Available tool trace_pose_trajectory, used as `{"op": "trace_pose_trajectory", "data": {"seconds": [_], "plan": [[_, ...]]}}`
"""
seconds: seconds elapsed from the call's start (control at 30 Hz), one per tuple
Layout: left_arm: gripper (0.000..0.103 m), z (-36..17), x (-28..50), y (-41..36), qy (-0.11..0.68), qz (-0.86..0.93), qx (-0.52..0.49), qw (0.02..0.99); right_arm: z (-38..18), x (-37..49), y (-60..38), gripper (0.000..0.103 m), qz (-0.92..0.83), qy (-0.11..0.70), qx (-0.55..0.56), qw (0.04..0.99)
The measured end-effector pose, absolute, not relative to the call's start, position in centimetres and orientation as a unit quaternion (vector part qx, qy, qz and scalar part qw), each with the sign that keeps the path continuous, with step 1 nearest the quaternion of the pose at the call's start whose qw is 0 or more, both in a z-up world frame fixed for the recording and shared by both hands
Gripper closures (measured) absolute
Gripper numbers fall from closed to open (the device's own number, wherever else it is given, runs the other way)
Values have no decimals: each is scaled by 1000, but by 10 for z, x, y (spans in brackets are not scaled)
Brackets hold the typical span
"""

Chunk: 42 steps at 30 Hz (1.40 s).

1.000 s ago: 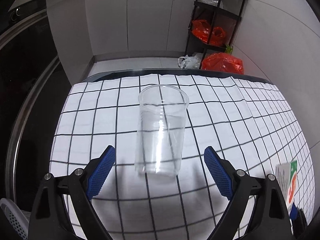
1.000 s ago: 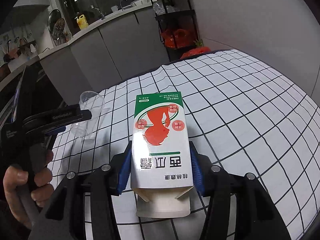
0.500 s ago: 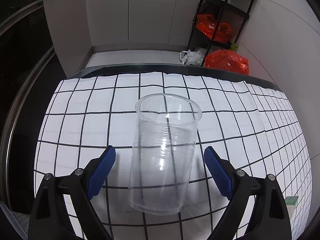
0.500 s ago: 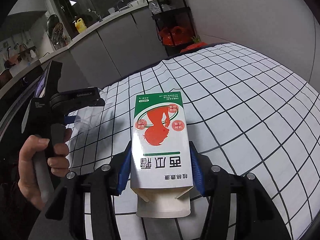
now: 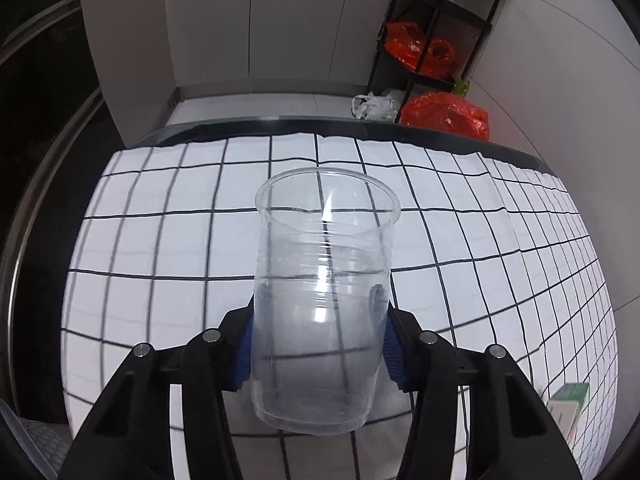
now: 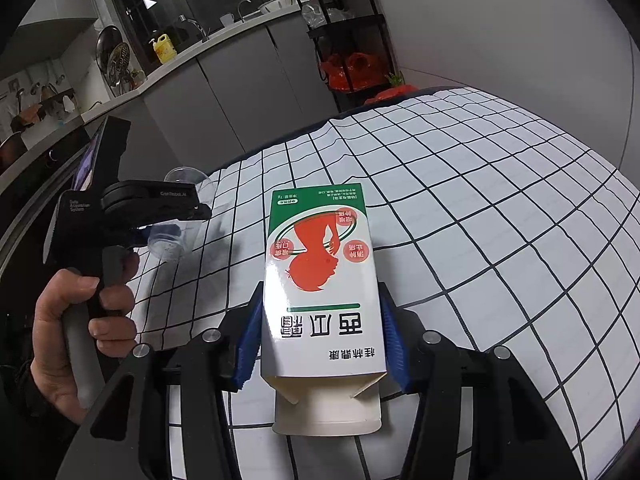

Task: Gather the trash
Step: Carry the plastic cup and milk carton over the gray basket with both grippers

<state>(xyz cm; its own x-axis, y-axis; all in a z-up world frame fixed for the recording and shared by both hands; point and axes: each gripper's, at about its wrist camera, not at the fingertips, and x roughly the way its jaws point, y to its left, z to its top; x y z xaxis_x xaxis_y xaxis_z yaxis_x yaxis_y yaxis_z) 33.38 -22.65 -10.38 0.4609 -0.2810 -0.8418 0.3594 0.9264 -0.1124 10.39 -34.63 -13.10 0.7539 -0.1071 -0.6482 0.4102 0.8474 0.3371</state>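
A clear plastic cup [image 5: 324, 300] is held between the blue pads of my left gripper [image 5: 318, 344], which is shut on its lower half; the cup stays upright over the checked tablecloth [image 5: 160, 248]. In the right wrist view the same cup [image 6: 180, 224] shows in the left gripper [image 6: 160, 204] at the left. My right gripper [image 6: 320, 340] is shut on a white, green and red carton [image 6: 320, 280] with its open flap towards the camera. The carton's corner shows in the left wrist view [image 5: 568, 408].
The table's far edge [image 5: 320, 124] is close behind the cup. A black rack [image 5: 432, 32] with red bags stands beyond on the right, grey cabinets [image 5: 248, 20] behind. A kitchen counter [image 6: 168, 64] runs at the back in the right wrist view.
My left gripper moved forward around the cup and shut on it; it was open a second ago. The right gripper keeps holding the carton and has shifted a little.
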Motion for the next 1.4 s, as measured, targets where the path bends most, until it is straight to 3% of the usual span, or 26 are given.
{"op": "trace_pose_trajectory", "data": {"seconds": [0.3,0.6,0.87,1.4], "plan": [[53,-35,264,-162,419,-174,40,890,-123,102,-337,52,-128,323,230,909],[53,6,190,-86,380,-142,34,913,-78,79,-289,52,-86,321,187,924],[53,7,137,-11,372,-96,27,923,-54,81,-218,52,2,328,161,931],[52,-33,97,121,400,42,2,916,-68,117,-33,52,211,389,63,895]]}}
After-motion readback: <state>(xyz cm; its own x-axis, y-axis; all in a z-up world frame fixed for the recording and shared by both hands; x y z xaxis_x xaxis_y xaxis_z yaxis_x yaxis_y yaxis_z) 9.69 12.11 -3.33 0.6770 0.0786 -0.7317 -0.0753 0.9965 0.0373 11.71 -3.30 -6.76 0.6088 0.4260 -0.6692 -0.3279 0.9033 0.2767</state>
